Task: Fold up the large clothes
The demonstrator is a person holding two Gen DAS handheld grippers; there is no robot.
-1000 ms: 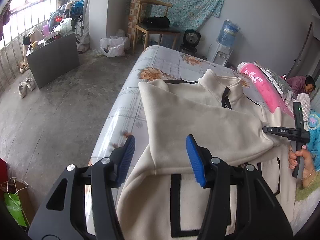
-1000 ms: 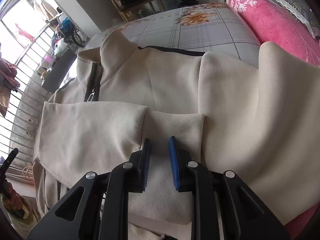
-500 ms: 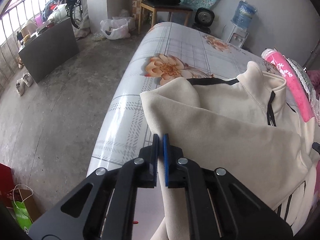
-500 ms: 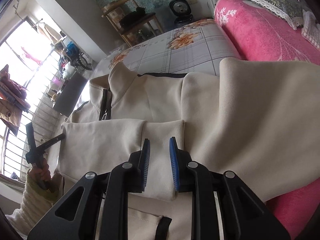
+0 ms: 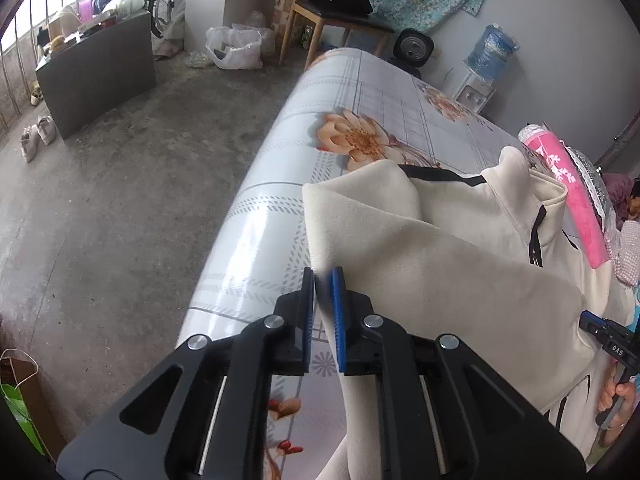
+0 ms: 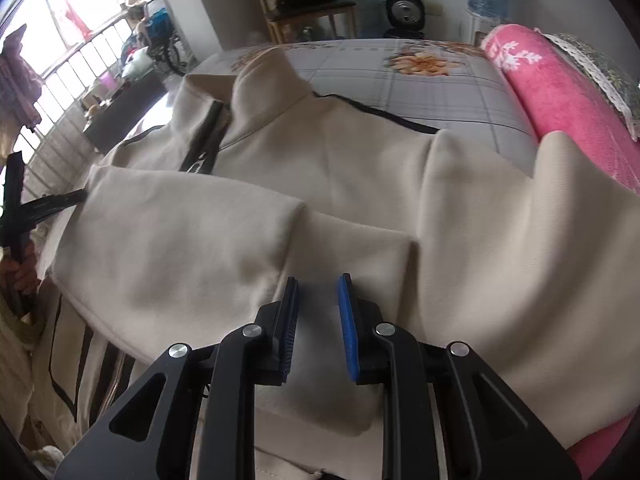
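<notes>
A large cream jacket (image 5: 460, 264) with black trim and a stand-up collar lies on the bed, both sleeves folded across its front. My left gripper (image 5: 322, 280) is shut on the jacket's left edge and holds it slightly lifted. In the right wrist view the jacket (image 6: 320, 184) fills the frame. My right gripper (image 6: 318, 292) hovers just over the folded sleeve cuff (image 6: 340, 248), its jaws a little apart with nothing seen between them. The left gripper (image 6: 24, 208) shows at that view's left edge, and the right gripper's handle (image 5: 612, 348) at the left view's right edge.
The bed (image 5: 384, 112) has a glossy floral checked cover. A pink rolled blanket (image 6: 568, 100) lies along the bed's far side. Beyond the bed stand a wooden chair (image 5: 340, 12), a fan (image 5: 412, 46) and a water dispenser (image 5: 488, 64). A dark cabinet (image 5: 96, 72) stands on the concrete floor.
My left gripper closed on the jacket's left edge and is lifting it. My right gripper shifted slightly over the sleeve cuff, with its jaws a little apart throughout.
</notes>
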